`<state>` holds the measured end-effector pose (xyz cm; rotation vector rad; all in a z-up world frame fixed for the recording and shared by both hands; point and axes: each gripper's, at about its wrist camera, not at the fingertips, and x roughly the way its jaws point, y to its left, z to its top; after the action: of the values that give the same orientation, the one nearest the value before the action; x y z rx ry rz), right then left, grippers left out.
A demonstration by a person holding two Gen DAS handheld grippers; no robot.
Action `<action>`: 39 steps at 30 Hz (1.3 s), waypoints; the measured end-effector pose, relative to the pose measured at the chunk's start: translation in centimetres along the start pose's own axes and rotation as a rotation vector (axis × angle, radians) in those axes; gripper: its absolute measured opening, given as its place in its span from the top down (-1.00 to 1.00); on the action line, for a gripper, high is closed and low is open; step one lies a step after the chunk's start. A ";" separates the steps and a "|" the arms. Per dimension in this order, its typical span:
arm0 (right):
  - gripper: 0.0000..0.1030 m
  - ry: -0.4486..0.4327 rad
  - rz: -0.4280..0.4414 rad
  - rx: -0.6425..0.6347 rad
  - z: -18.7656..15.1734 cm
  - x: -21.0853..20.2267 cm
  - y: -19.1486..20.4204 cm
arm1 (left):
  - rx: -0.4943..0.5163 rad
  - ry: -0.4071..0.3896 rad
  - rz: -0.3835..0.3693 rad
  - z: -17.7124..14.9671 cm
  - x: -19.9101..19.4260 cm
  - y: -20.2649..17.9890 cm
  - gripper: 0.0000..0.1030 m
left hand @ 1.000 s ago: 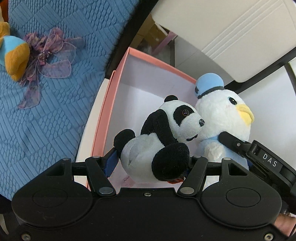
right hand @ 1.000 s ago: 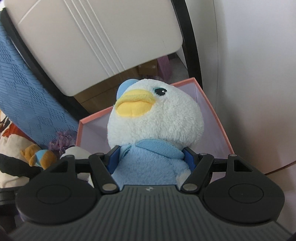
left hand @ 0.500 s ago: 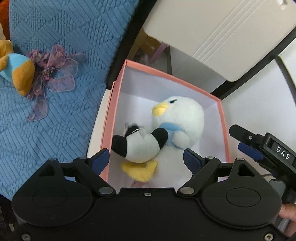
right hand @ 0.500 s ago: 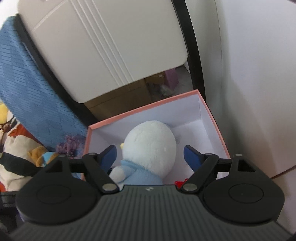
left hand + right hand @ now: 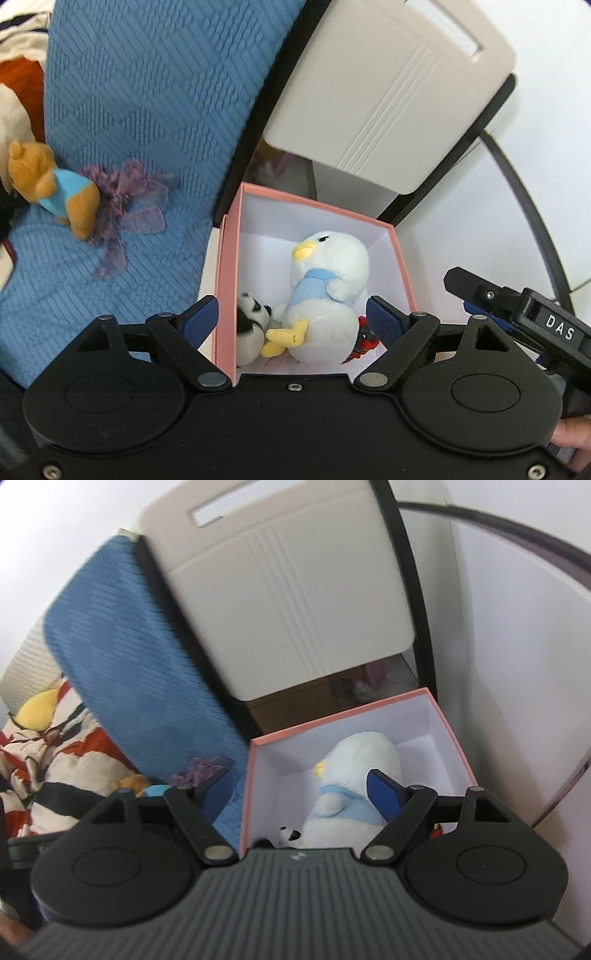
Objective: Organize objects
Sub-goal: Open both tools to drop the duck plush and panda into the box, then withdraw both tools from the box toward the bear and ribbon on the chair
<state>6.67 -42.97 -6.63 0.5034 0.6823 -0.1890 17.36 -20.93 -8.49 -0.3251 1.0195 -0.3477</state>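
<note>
Left wrist view first: the left gripper [image 5: 291,314] has its jaws spread wide with nothing between them, the blue pads hanging above the near edge of the pink box [image 5: 221,295]. One pad sits outside the box's left wall, the other above the interior near the right wall, so the opening is about as wide as the box itself. Off to the right, the right gripper [image 5: 517,306] shows apart from the box, over the white counter [image 5: 424,258].

Inside the box lies the penguin plush [image 5: 325,288]: white body, pale blue scarf, yellow beak and feet, tipped on its back with its head toward the far wall. The panda plush [image 5: 251,325] is wedged in the near left corner, touching the penguin's feet. Something small and red [image 5: 364,339] peeks out by the near right wall; what it is cannot be told. Bare white floor shows only at the far end of the box.

From the right wrist view, the right gripper [image 5: 295,786] also has its jaws apart and unloaded, one pad over the blue cloth [image 5: 122,635] left of the box, the other over the penguin.

Left of the box, on the blue cloth, lie a purple ribbon bow [image 5: 125,206] and a small bear plush [image 5: 55,184], touching each other. Behind the box stands a white chair back [image 5: 388,92].
</note>
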 end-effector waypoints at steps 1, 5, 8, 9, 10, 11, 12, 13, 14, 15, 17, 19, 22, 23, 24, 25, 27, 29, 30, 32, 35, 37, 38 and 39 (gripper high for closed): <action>-0.58 -0.007 0.008 -0.004 -0.3 -0.6 0.5 | 0.005 -0.008 -0.001 -0.2 -0.8 0.0 -0.67; -0.58 -0.026 0.021 -0.011 -1.3 -2.9 2.1 | 0.033 -0.046 -0.010 -1.0 -4.2 0.0 -0.67; -0.58 -0.031 0.020 -0.032 -2.0 -4.3 3.6 | 0.049 -0.079 -0.015 -1.6 -6.8 0.2 -0.67; -0.58 -0.032 0.024 -0.041 -2.3 -4.8 4.0 | 0.052 -0.086 -0.019 -1.8 -7.7 0.3 -0.67; -0.58 -0.034 0.029 -0.048 -2.5 -5.2 4.6 | 0.057 -0.095 -0.025 -2.1 -8.6 0.4 -0.67; -0.58 -0.034 0.031 -0.056 -2.8 -5.5 5.1 | 0.063 -0.104 -0.028 -2.3 -9.4 0.5 -0.67; -0.58 -0.034 0.032 -0.062 -3.1 -5.8 5.6 | 0.068 -0.113 -0.028 -2.6 -10.2 0.5 -0.67; -0.58 -0.035 0.035 -0.065 -3.4 -6.0 6.0 | 0.070 -0.124 -0.026 -2.8 -11.0 0.7 -0.67; -0.58 -0.037 0.039 -0.069 -3.8 -6.3 6.4 | 0.073 -0.134 -0.024 -3.0 -11.9 0.9 -0.67; -0.58 -0.040 0.043 -0.073 -4.1 -6.6 6.8 | 0.075 -0.142 -0.022 -3.2 -12.5 1.1 -0.67; -0.58 -0.047 0.046 -0.079 -4.8 -7.3 7.7 | 0.084 -0.163 -0.020 -3.7 -13.9 1.5 -0.67; -0.58 -0.050 0.053 -0.085 -5.6 -7.8 8.5 | 0.089 -0.183 -0.015 -4.3 -15.0 1.8 -0.67; -0.58 -0.047 0.066 -0.104 -6.8 -8.5 9.6 | 0.088 -0.202 -0.003 -5.3 -16.6 2.7 -0.67; -0.58 -0.046 0.068 -0.112 -7.2 -8.7 10.0 | 0.086 -0.204 0.000 -5.6 -17.0 3.0 -0.67; -0.58 -0.045 0.070 -0.117 -7.5 -8.8 10.3 | 0.083 -0.205 0.002 -5.8 -17.3 3.4 -0.67; -0.58 -0.042 0.069 -0.124 -7.9 -8.9 10.7 | 0.079 -0.207 0.004 -6.1 -17.6 3.7 -0.67; -0.58 -0.040 0.071 -0.143 -8.4 -9.0 11.5 | 0.075 -0.210 0.009 -6.6 -18.2 4.5 -0.67; -0.58 -0.040 0.075 -0.151 -9.1 -9.1 12.1 | 0.080 -0.211 0.019 -7.0 -18.5 5.1 -0.67; -0.58 -0.038 0.079 -0.151 -9.5 -9.1 12.4 | 0.083 -0.211 0.024 -7.2 -18.6 5.4 -0.67; -0.58 -0.032 0.082 -0.148 -10.2 -9.1 13.0 | 0.082 -0.214 0.030 -7.6 -19.0 6.0 -0.67; -0.58 -0.025 0.089 -0.154 -11.2 -9.0 13.9 | 0.075 -0.218 0.036 -8.1 -19.6 7.1 -0.67; -0.58 -0.027 0.086 -0.167 -12.0 -9.1 14.5 | 0.076 -0.213 0.038 -8.3 -19.9 7.7 -0.67; -0.58 -0.027 0.084 -0.176 -12.3 -9.2 14.8 | 0.073 -0.216 0.041 -8.4 -20.2 8.1 -0.67; -0.58 -0.025 0.083 -0.186 -12.7 -9.1 15.0 | 0.065 -0.223 0.044 -8.6 -20.5 8.6 -0.68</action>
<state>-2.42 -23.55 -3.40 0.3497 0.6467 -0.0531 1.20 -5.31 -0.52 -0.2750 0.7940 -0.2969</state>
